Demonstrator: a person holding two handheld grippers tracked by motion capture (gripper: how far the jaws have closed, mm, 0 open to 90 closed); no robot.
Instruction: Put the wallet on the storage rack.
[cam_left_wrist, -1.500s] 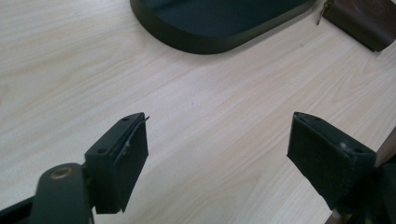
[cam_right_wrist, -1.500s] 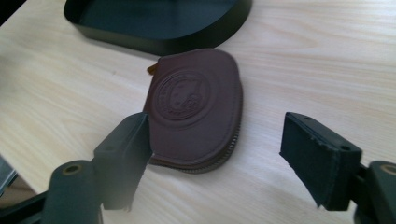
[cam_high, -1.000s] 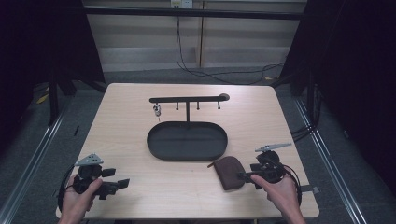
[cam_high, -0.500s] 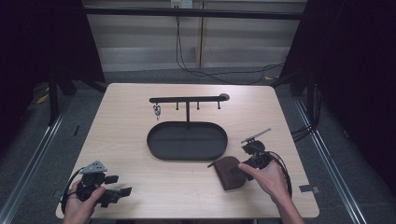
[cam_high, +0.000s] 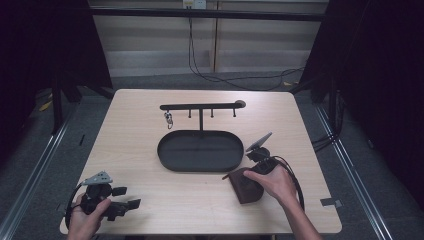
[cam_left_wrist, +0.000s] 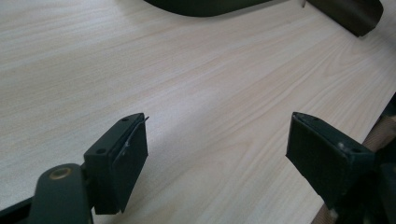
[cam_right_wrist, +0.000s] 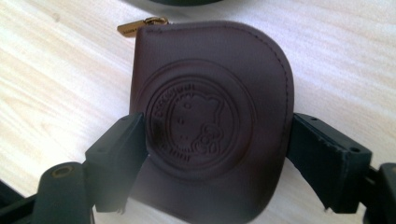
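Observation:
A dark brown leather pouch (cam_high: 245, 187) lies flat on the table, right of centre near the front. In the right gripper view the pouch (cam_right_wrist: 205, 116) shows an embossed round emblem and a brass zip pull (cam_right_wrist: 140, 25). My right gripper (cam_high: 248, 176) is open and straddles the pouch, one jaw at each side edge of it (cam_right_wrist: 215, 154). My left gripper (cam_high: 127, 197) is open at the front left corner, low over bare wood with nothing between its jaws (cam_left_wrist: 217, 154). The pouch's corner (cam_left_wrist: 350, 14) shows far off.
A black oval tray (cam_high: 200, 167) sits mid-table, just behind the pouch. Behind it stands a black T-shaped hook rack (cam_high: 200, 106) with a small keyring (cam_high: 168, 119) hanging at its left end. Bare wood lies between the two grippers.
My right gripper has moved forward and left, from beside the pouch to straddling it. My left gripper has drifted back toward the front left corner.

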